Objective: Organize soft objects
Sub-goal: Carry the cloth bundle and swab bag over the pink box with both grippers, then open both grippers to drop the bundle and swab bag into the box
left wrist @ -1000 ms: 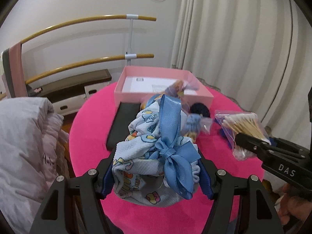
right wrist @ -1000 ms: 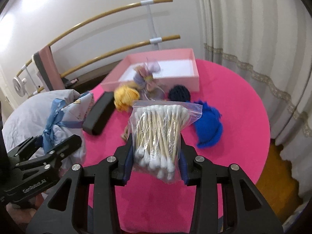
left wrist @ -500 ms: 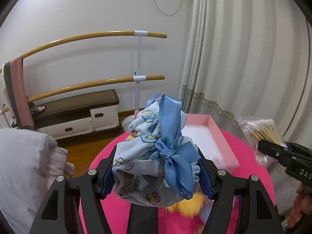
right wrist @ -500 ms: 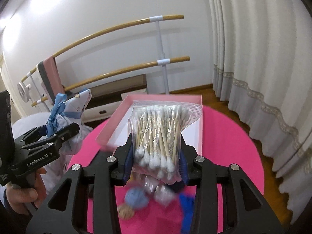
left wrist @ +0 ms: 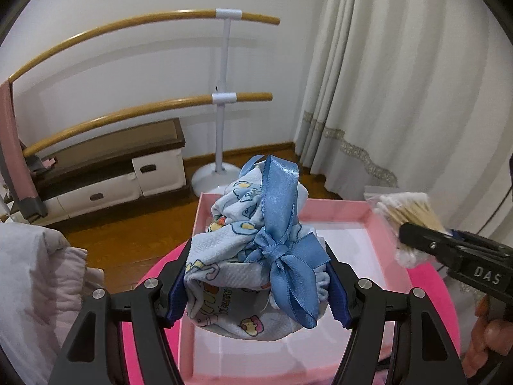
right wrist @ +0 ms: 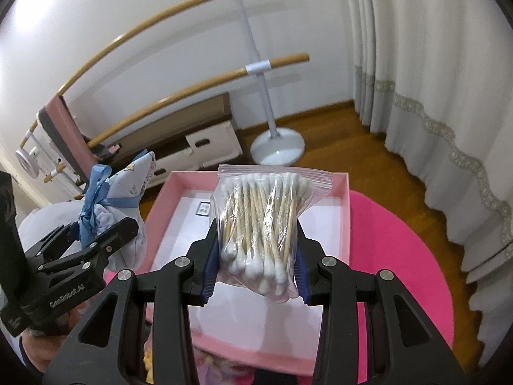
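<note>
My left gripper [left wrist: 258, 288] is shut on a printed cloth bundle [left wrist: 224, 256] tied with a blue ribbon, held above the left part of the pink box [left wrist: 378, 221]. My right gripper [right wrist: 255, 269] is shut on a clear zip bag of cotton swabs [right wrist: 263, 221], held above the middle of the same pink box [right wrist: 344, 211]. The box has a white floor and sits on a round pink table [right wrist: 394, 250]. The bundle also shows in the right wrist view [right wrist: 125, 192], and the swab bag in the left wrist view [left wrist: 407, 215].
A ballet barre stand [left wrist: 221, 109] and a low cabinet [left wrist: 105, 173] stand by the wall behind the table. Curtains [right wrist: 433, 64] hang at the right. A padded grey-pink garment [left wrist: 35, 282] lies left of the table. Blurred soft items [right wrist: 218, 365] lie at the box's near edge.
Both grippers have moved forward with their loads and now hang over the pink box. The yarn balls and other items on the table have dropped out of view below.
</note>
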`<state>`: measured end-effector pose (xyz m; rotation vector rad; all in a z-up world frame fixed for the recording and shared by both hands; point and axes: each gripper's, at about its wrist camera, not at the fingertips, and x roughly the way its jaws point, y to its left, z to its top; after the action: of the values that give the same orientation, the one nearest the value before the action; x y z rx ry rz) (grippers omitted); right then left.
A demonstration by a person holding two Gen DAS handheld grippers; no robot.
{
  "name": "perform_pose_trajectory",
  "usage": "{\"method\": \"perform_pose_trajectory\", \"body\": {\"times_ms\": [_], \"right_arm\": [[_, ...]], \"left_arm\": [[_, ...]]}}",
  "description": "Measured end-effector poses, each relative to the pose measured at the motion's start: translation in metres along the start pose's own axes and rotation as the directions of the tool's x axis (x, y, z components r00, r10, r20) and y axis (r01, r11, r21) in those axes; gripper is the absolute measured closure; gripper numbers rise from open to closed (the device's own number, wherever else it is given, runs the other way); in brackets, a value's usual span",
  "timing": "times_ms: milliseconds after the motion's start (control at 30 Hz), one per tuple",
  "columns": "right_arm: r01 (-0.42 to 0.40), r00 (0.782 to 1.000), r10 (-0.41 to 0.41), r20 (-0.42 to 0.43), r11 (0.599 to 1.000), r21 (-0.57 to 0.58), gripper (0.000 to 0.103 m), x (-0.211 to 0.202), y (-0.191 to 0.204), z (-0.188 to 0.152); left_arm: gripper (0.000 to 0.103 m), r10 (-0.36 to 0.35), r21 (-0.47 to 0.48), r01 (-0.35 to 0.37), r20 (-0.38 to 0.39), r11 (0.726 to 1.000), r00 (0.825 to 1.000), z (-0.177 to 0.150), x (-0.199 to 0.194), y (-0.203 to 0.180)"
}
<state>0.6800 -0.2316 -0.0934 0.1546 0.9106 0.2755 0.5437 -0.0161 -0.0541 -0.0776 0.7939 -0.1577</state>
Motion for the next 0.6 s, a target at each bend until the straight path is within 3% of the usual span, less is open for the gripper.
{"method": "perform_pose_trajectory", "body": {"times_ms": [267, 400, 467, 533, 600], "right_arm": [[0.018, 0.994, -0.013, -0.108, 0.999, 0.045, 0.066, 0.059, -0.019, -0.001], [0.025, 0.991, -0.017, -0.136, 0.998, 0.062, 0.065, 0.076, -0.025, -0.002], [0.027, 0.989, -0.017, -0.147, 0.997, 0.066, 0.059, 0.080, -0.026, -0.002], [0.024, 0.990, -0.013, -0.143, 0.997, 0.075, 0.052, 0.079, -0.028, -0.003], [0.021, 0.992, -0.010, -0.126, 0.996, 0.083, 0.030, 0.073, -0.029, -0.004]], "left_arm": [[0.035, -0.016, -0.001, 0.016, -0.097, 1.000, 0.995, 0.045, 0.084, 0.000], [0.028, -0.006, 0.007, 0.007, -0.139, 1.000, 0.990, 0.067, 0.119, -0.002], [0.026, 0.005, 0.007, -0.004, -0.146, 1.000, 0.989, 0.078, 0.133, -0.004], [0.015, 0.008, 0.007, -0.007, -0.137, 1.000, 0.991, 0.084, 0.135, -0.006], [0.004, 0.016, 0.008, -0.015, -0.107, 1.000, 0.994, 0.088, 0.130, -0.007]]}}
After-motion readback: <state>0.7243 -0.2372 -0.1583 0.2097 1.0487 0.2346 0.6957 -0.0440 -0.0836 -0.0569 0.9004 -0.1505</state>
